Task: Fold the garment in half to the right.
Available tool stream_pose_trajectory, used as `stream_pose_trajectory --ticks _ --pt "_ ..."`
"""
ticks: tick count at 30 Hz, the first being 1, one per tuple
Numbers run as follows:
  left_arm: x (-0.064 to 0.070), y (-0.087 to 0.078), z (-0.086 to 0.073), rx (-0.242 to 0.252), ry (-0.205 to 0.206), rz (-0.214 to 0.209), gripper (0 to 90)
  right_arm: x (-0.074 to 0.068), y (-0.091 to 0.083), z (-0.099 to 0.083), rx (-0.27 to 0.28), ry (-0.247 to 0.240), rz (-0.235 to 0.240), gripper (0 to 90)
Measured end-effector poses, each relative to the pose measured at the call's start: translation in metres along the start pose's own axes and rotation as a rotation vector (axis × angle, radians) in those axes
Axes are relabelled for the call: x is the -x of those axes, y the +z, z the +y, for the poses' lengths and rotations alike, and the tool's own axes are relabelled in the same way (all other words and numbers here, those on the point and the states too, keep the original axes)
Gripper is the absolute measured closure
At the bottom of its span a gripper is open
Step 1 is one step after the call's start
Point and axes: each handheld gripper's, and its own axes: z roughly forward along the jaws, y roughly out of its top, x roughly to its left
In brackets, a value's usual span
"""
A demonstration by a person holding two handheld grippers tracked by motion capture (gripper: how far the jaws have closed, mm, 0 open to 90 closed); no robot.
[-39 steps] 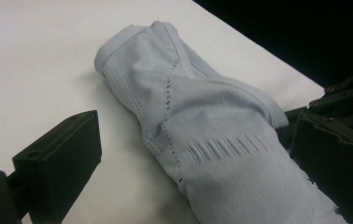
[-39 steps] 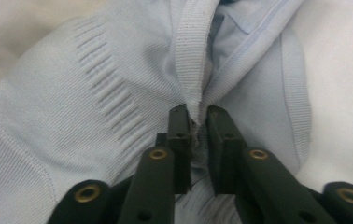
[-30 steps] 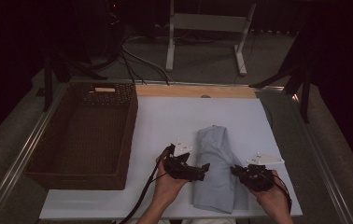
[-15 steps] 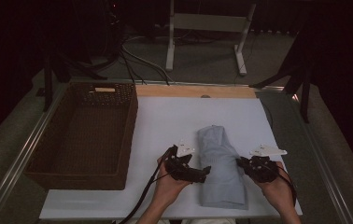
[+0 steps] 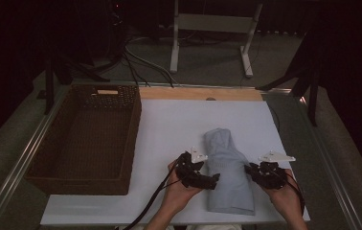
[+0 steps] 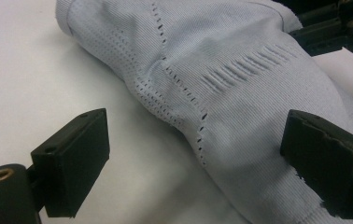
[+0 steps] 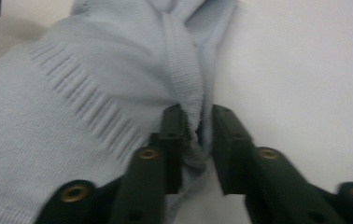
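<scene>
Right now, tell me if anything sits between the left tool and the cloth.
Nothing visible does. The left tool stands open right at the cloth, one jaw over bare white table, the other against the fabric. The right tool is shut on the cloth's far edge.

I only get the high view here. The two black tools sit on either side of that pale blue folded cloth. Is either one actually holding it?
Observer: Yes. In the right gripper view, the right gripper has its jaws pinched on a ribbed edge of the cloth.
Operator: And the other one?
Observer: The left gripper is wide open; one jaw is over the white table, the other over the fabric.
Operator: Is the cloth plain?
Observer: No. Close up it is a fine knit with rows of small holes and a band of short slits.
</scene>
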Motion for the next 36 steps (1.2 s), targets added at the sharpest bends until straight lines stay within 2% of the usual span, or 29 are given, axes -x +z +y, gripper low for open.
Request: stream_pose_trajectory --ticks 1,2,3,4,5,6,8,13,15,22,23,26,30,36 --pt "0.0 0.001 0.0 -0.004 0.0 0.0 10.0 0.0 -0.001 0.0 0.001 0.005 -0.01 68.0" --pt "0.0 0.002 0.0 -0.008 0.002 0.002 10.0 0.0 -0.001 0.0 0.001 0.005 -0.01 68.0" --pt "0.0 0.002 0.0 -0.008 0.001 0.002 10.0 0.0 -0.002 -0.001 0.005 0.014 -0.017 59.0" --pt "0.0 0.002 0.0 -0.008 -0.001 0.0 9.9 0.001 -0.006 -0.002 0.022 0.048 -0.026 44.9" --pt "0.0 0.002 0.0 -0.006 -0.003 0.0 9.9 0.001 -0.006 -0.002 0.022 0.048 -0.026 44.9" --pt "-0.001 0.002 0.0 -0.002 -0.005 -0.001 10.0 -0.001 -0.012 -0.005 0.049 0.063 -0.03 35.9" --pt "-0.001 0.002 0.0 0.0 -0.006 -0.004 9.9 -0.003 -0.017 -0.007 0.061 0.067 -0.026 33.8" --pt "-0.001 -0.003 -0.001 0.014 -0.014 -0.018 10.0 -0.009 -0.027 -0.017 0.072 0.066 -0.007 33.5" --pt "-0.002 -0.005 -0.001 0.02 -0.02 -0.02 9.9 -0.014 -0.03 -0.023 0.068 0.056 0.014 33.8" --pt "-0.004 -0.008 -0.003 0.021 -0.025 -0.027 10.0 -0.02 -0.022 -0.03 0.032 0.042 0.018 38.4" --pt "-0.004 -0.008 -0.005 0.015 -0.025 -0.03 10.0 -0.02 -0.018 -0.031 0.01 0.036 0.01 40.2" --pt "-0.005 -0.008 -0.008 0.007 -0.028 -0.032 10.0 -0.02 -0.014 -0.032 -0.008 0.028 0.0 42.7" --pt "-0.007 -0.008 -0.012 -0.003 -0.038 -0.043 10.3 -0.02 -0.006 -0.034 -0.053 0.014 -0.037 47.3" --pt "-0.001 -0.003 -0.016 -0.025 -0.028 -0.076 13.7 -0.021 -0.001 -0.034 -0.073 0.006 -0.045 52.1"
